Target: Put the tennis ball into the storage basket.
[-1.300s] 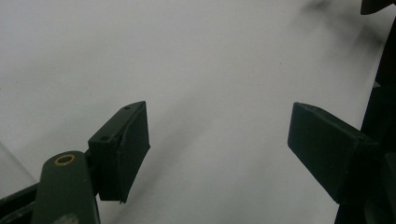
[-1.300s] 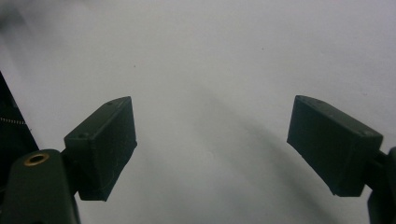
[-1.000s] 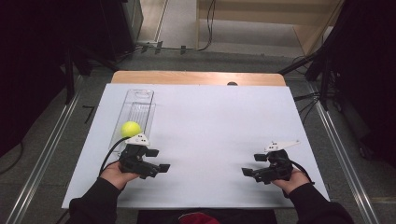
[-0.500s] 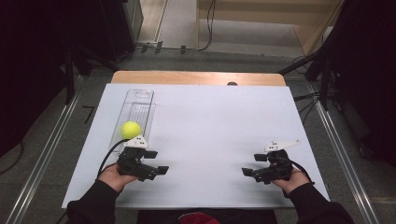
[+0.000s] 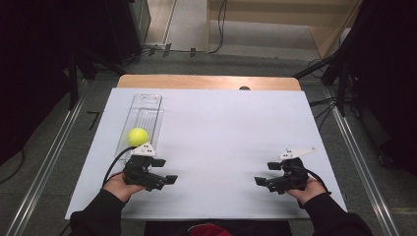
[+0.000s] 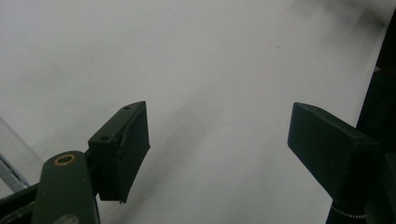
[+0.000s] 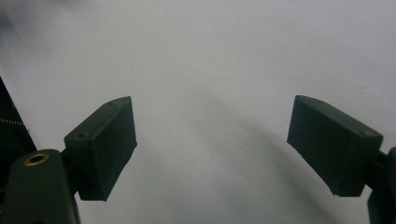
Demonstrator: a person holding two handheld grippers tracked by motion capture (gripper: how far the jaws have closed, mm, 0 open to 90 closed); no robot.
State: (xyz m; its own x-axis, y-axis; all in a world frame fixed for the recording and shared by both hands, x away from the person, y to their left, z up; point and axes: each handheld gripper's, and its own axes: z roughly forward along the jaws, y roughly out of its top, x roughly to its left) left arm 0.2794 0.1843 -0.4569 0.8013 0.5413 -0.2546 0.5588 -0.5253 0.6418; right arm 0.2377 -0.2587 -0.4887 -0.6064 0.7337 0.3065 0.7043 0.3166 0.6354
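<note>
A yellow-green ball [image 5: 138,136] lies at the near end of a clear plastic tray [image 5: 147,108] on the left of the white table top [image 5: 231,128]. Just in front of the ball, my left gripper [image 5: 169,179] rests on the table in a hand, its jaws pointing right toward the middle. In the left gripper view that gripper [image 6: 217,121] is open over bare white surface. At the right, my right gripper [image 5: 259,182] lies in the other hand and points left. Its jaws [image 7: 212,121] stand wide apart, open, with nothing between them.
A wooden strip [image 5: 206,81] runs along the table's far edge. Metal rails [image 5: 44,167] flank the table on both sides, with cables on the floor beyond. A corner of the clear tray [image 6: 9,158] shows beside the left gripper's jaw.
</note>
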